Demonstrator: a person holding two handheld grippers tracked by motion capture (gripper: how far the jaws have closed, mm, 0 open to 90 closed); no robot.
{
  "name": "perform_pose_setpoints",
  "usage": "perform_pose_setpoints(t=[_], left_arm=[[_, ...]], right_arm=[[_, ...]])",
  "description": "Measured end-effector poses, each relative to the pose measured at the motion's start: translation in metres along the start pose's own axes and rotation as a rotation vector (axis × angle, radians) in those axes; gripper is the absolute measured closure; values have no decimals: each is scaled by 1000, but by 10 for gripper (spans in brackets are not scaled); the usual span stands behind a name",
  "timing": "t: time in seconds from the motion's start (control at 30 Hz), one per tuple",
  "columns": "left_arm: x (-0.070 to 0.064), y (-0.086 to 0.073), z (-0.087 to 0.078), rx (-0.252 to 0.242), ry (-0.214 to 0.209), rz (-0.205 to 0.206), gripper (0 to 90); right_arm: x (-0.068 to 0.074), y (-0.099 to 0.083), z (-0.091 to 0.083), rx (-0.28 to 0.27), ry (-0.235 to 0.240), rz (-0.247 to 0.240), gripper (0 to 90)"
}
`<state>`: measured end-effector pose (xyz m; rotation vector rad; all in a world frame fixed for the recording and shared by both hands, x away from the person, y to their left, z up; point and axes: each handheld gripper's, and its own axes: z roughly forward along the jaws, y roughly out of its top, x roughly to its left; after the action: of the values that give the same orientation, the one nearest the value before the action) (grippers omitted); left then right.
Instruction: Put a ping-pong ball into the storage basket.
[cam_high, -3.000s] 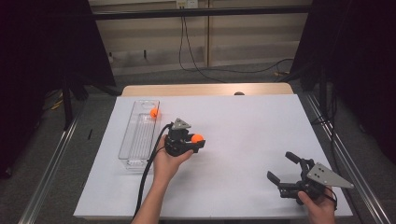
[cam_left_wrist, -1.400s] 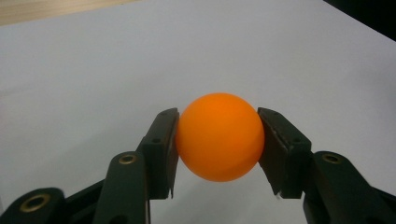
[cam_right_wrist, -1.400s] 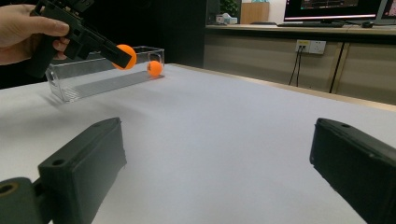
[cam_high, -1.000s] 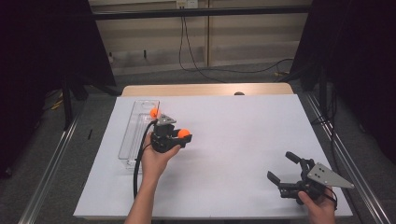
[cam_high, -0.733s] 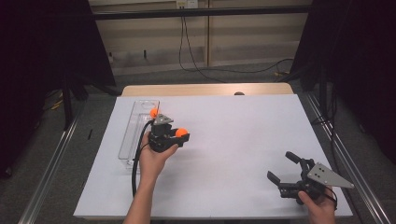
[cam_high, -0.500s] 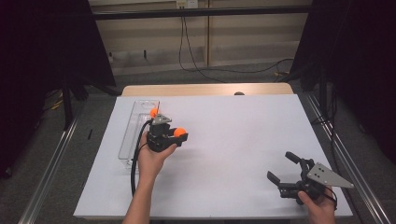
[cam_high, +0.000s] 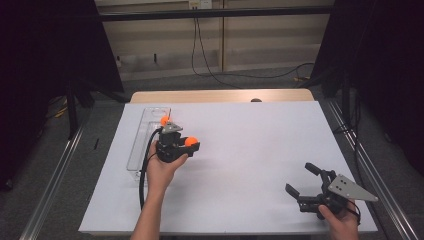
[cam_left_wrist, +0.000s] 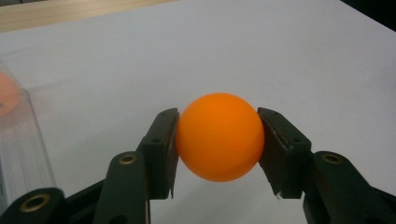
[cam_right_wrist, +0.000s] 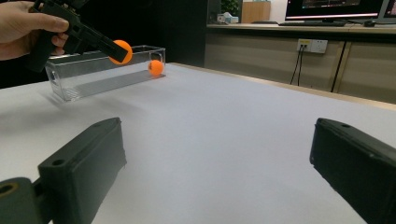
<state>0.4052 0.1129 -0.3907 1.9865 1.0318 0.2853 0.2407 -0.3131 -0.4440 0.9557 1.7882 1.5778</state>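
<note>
At the near right corner of the white table (cam_high: 260, 150), the right gripper (cam_high: 306, 182) rests low in a person's hand, jaws spread wide with nothing between them; in its own view the two black jaws (cam_right_wrist: 210, 177) frame bare tabletop, and their outer ends are cut off by the picture's edges. Farther in and to the left, the left gripper (cam_high: 192, 145) is held above the table, its jaws closed on an orange ball (cam_left_wrist: 219, 136), which sits squarely between the two pads (cam_left_wrist: 164, 144), touching both. The hand (cam_high: 162, 167) grips the tool from below, and a black cable (cam_high: 144, 172) trails back along the forearm. Just beside the gripper, on its far left side, stands a long clear plastic box (cam_high: 137, 150) with a second orange ball (cam_high: 164, 120) lying inside near its far end. The gripper's body covers part of the box's right wall in the high view. In the left gripper view only a blurred edge of the box (cam_left_wrist: 21, 140) shows, with a faint orange patch behind it.
</note>
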Motion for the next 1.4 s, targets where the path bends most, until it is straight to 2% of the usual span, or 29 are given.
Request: perform_pose_setpoints(t=[0.43, 0.83, 1.4], left_arm=[[6, 0, -8, -12, 8, -20, 509], [8, 1, -10, -5, 15, -9, 508], [11, 2, -15, -13, 25, -14, 509]], right_arm=[[-1, 1, -1, -4, -4, 2, 28], [-1, 1, -1, -4, -2, 1, 28], [0, 1, -1, -5, 1, -1, 28]])
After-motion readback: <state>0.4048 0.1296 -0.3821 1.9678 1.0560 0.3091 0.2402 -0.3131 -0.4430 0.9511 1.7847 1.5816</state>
